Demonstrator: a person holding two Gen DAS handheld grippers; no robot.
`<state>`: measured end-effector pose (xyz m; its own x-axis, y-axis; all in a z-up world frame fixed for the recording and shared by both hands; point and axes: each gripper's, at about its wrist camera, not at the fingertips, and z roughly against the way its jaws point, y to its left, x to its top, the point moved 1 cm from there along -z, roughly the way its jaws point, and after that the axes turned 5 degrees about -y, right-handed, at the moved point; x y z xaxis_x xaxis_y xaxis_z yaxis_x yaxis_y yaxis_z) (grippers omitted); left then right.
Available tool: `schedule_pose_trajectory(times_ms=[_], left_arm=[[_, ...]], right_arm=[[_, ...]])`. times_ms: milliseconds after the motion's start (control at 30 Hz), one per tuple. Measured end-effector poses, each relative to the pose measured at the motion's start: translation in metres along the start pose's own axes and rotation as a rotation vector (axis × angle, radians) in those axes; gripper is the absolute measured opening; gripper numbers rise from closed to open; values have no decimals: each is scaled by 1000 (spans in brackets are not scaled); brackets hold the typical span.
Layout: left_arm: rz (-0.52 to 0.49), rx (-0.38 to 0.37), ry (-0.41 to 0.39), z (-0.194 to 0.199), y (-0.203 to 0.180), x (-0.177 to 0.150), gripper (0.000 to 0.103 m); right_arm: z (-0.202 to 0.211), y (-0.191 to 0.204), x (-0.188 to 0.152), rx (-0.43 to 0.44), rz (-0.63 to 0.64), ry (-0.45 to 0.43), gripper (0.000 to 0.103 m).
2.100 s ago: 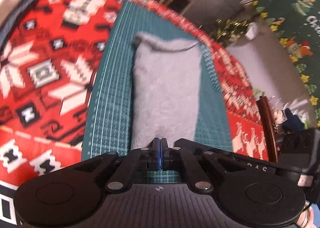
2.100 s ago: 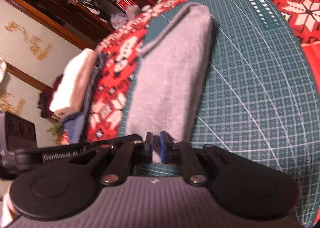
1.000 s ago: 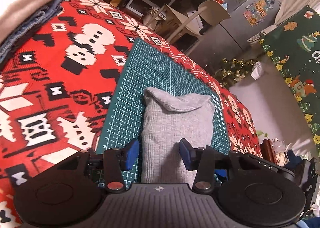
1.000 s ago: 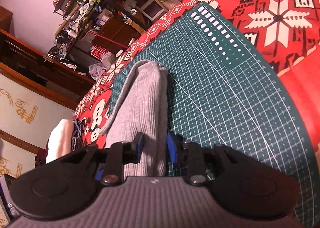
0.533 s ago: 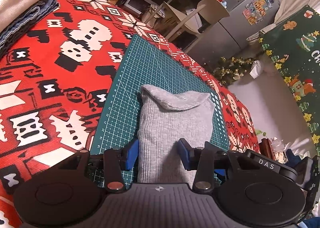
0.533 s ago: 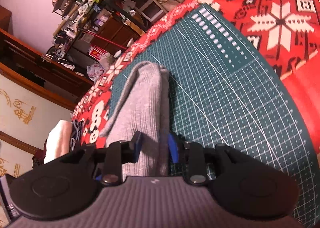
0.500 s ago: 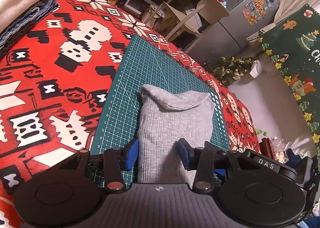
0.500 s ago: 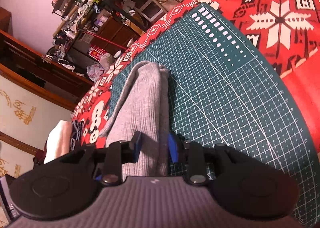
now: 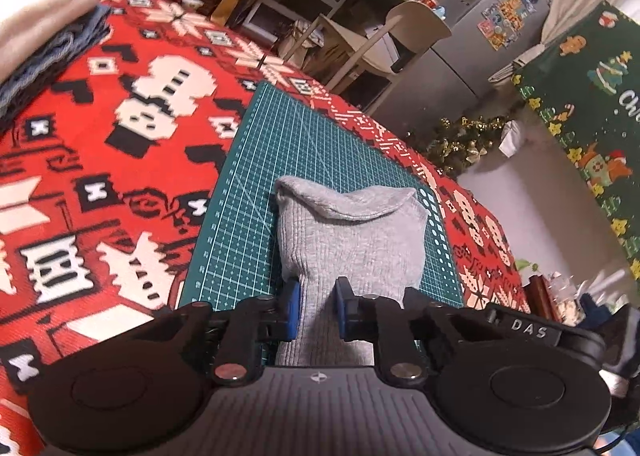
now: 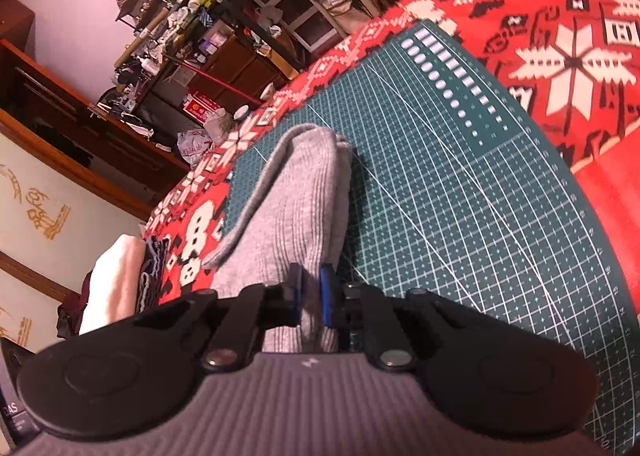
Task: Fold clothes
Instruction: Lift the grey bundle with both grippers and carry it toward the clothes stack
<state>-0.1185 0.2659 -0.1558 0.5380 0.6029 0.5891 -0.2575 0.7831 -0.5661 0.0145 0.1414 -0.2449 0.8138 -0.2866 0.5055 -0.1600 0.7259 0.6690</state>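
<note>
A grey ribbed garment, folded into a thick narrow bundle, lies on the green cutting mat. Its far end curls up in a loose flap. My left gripper is shut on the bundle's near end, with cloth bunched between the blue pads. In the right wrist view the same grey garment runs away from me along the mat. My right gripper is shut on its near edge, the blue pads pinching a narrow ridge of fabric.
A red patterned tablecloth surrounds the mat. A stack of folded clothes, white on top of blue, sits at the far left of the table; the same stack shows left of my right gripper. Chairs and shelves stand beyond the table.
Both grippers have narrowed their jaws onto the grey garment over the last half second. A second ago the left one stood wide open around the bundle.
</note>
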Motion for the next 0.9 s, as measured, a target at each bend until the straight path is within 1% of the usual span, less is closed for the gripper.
schedule_pose_trajectory(times_ms=[167, 333, 467, 600, 733, 900], left_arm=[[5, -8, -55, 16, -2, 4, 16], [33, -31, -127, 49, -2, 13, 16], [43, -69, -199, 88, -2, 28, 16], [4, -67, -266, 126, 2, 54, 15], [-25, -40, -318, 165, 20, 91, 15], [-76, 24, -371, 201, 53, 136, 15]], right_arm=[[11, 12, 5, 44, 9, -24, 9], [30, 38, 9, 124, 39, -55, 9], [46, 78, 6, 176, 83, -91, 9], [59, 121, 4, 225, 126, -126, 9], [51, 179, 1, 288, 119, -126, 9], [25, 254, -18, 352, 136, -120, 9]])
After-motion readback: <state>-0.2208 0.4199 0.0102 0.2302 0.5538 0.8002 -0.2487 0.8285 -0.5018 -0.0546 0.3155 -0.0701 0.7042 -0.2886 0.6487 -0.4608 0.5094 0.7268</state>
